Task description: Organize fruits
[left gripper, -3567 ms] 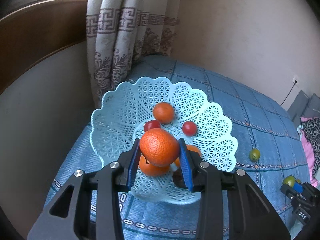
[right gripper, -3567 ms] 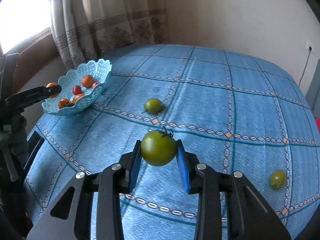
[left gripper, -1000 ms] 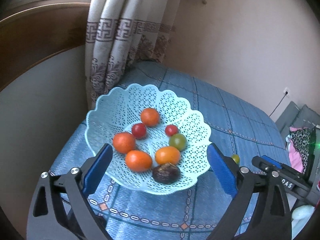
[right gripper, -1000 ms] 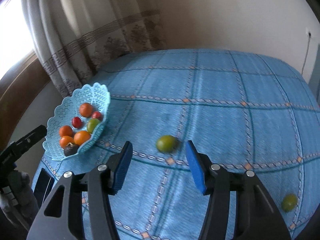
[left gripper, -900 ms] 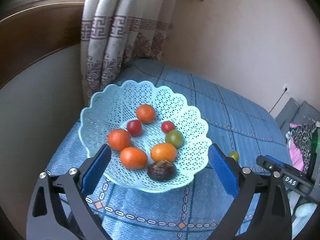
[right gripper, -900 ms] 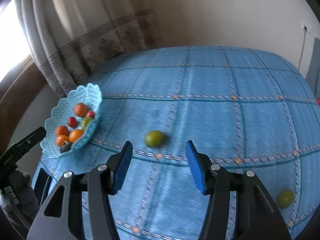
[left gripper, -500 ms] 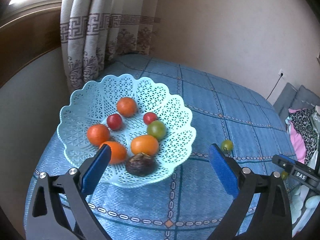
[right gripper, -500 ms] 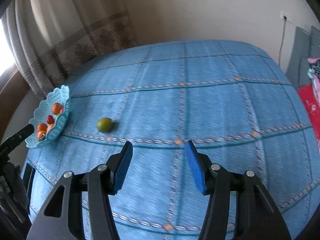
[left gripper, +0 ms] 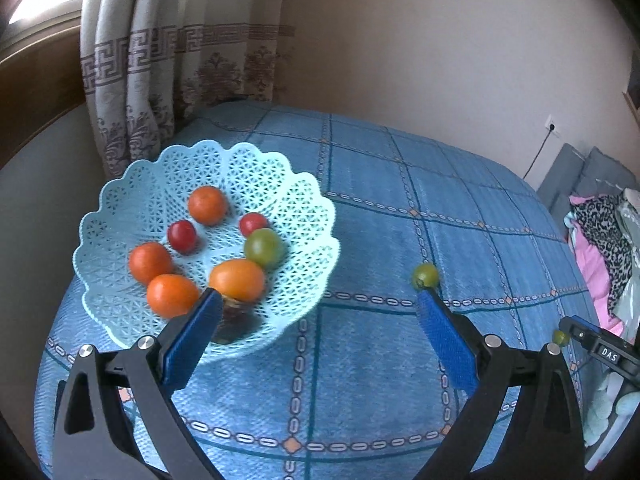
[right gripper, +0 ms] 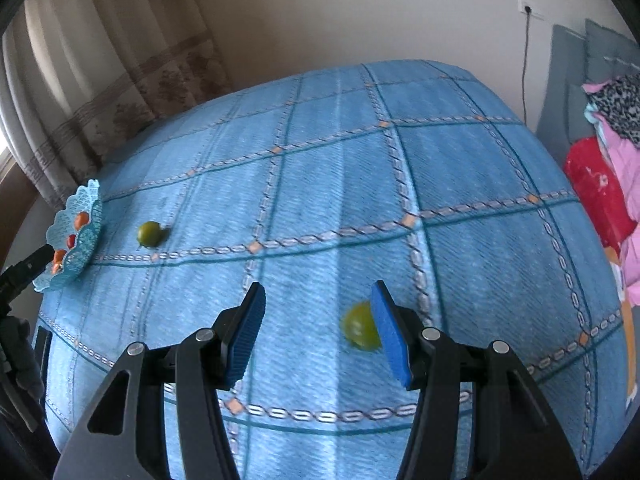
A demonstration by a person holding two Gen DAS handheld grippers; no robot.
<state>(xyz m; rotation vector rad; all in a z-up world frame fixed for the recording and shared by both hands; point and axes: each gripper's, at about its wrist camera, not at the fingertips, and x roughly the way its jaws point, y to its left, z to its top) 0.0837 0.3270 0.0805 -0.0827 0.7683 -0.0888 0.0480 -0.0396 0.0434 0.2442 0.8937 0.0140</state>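
A pale blue lattice basket [left gripper: 120,200] [right gripper: 86,216] sits at the left edge of the blue checked bedspread and holds several oranges, red tomatoes, one green tomato [left gripper: 263,246] and a dark fruit. My left gripper [left gripper: 318,300] is wide open and empty just right of the basket. A green tomato [left gripper: 425,276] [right gripper: 149,233] lies on the cloth by its right fingertip. My right gripper [right gripper: 318,296] is open above the bedspread. Another green tomato [right gripper: 360,331] lies just inside its right finger, partly hidden by it.
Patterned curtains [left gripper: 160,92] and a wooden sill stand behind the basket. Pink, red and leopard-print bedding [right gripper: 612,152] is piled at the right. The right gripper's tip [left gripper: 592,344] shows at the far right of the left wrist view. A wall socket [right gripper: 530,10] and cable are behind.
The left gripper has shifted right, away from the basket. The right gripper has swung right across the bedspread and now has the far green tomato beside its right finger.
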